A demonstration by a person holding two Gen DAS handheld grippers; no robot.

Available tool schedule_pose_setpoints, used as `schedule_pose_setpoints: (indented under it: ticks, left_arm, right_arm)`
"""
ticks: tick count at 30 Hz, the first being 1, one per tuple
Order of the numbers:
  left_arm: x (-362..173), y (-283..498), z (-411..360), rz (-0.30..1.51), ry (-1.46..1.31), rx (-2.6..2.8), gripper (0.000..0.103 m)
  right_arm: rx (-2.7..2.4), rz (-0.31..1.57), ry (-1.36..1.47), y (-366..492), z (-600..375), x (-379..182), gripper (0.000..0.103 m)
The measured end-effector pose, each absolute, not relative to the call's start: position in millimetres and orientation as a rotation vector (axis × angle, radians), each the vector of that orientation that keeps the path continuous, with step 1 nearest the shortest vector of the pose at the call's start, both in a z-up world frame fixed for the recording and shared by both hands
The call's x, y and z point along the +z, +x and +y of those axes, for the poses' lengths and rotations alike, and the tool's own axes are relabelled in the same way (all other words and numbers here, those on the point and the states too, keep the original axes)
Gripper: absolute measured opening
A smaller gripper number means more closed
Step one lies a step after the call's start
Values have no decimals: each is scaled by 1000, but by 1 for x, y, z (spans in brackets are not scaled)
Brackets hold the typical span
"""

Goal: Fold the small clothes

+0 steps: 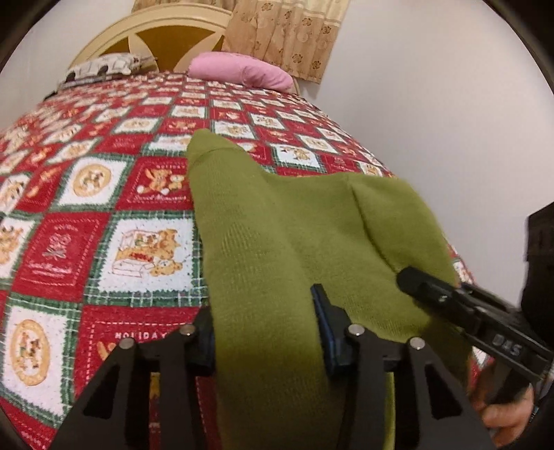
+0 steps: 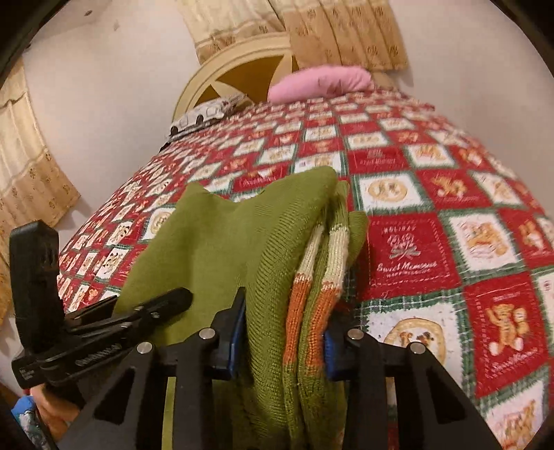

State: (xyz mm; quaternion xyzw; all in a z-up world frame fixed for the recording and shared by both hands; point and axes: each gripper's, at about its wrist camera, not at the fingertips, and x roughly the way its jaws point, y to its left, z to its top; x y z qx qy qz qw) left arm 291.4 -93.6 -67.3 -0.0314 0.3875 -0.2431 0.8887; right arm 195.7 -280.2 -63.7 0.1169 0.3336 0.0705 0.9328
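Observation:
A small green knit garment (image 1: 277, 214) lies partly lifted off the patchwork bedspread (image 1: 104, 214). My left gripper (image 1: 265, 311) is shut on its near left edge, and the knit fills the gap between the blue pads. My right gripper (image 2: 282, 322) is shut on a bunched fold of the same garment (image 2: 225, 235), where orange and cream striped cuffs (image 2: 311, 284) press against the right pad. Each gripper shows in the other's view: the right gripper (image 1: 432, 287) at the garment's right side, the left gripper (image 2: 155, 304) at its left. The garment's near hem is hidden below both grippers.
A red, white and green quilt (image 2: 432, 242) covers the bed. A pink pillow (image 1: 242, 72) and a patterned pillow (image 1: 104, 67) lie by the cream headboard (image 1: 155, 31). Beige curtains (image 1: 284, 34) hang behind, a white wall (image 1: 450, 121) stands right of the bed, and a hand (image 1: 502, 415) holds the right gripper.

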Motion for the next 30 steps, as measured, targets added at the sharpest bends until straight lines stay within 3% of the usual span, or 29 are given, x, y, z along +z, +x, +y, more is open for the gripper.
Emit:
schedule_pose_setpoints:
  ticks: [5,30]
  left_arm:
    - [-60,282,-95,787,-22,-451,42]
    - [-14,203,-86,684,-1,-512,40]
  right_arm:
    - [96,630,133,179,-260,-43,30]
    - [24,483,233,55,-245,9,27]
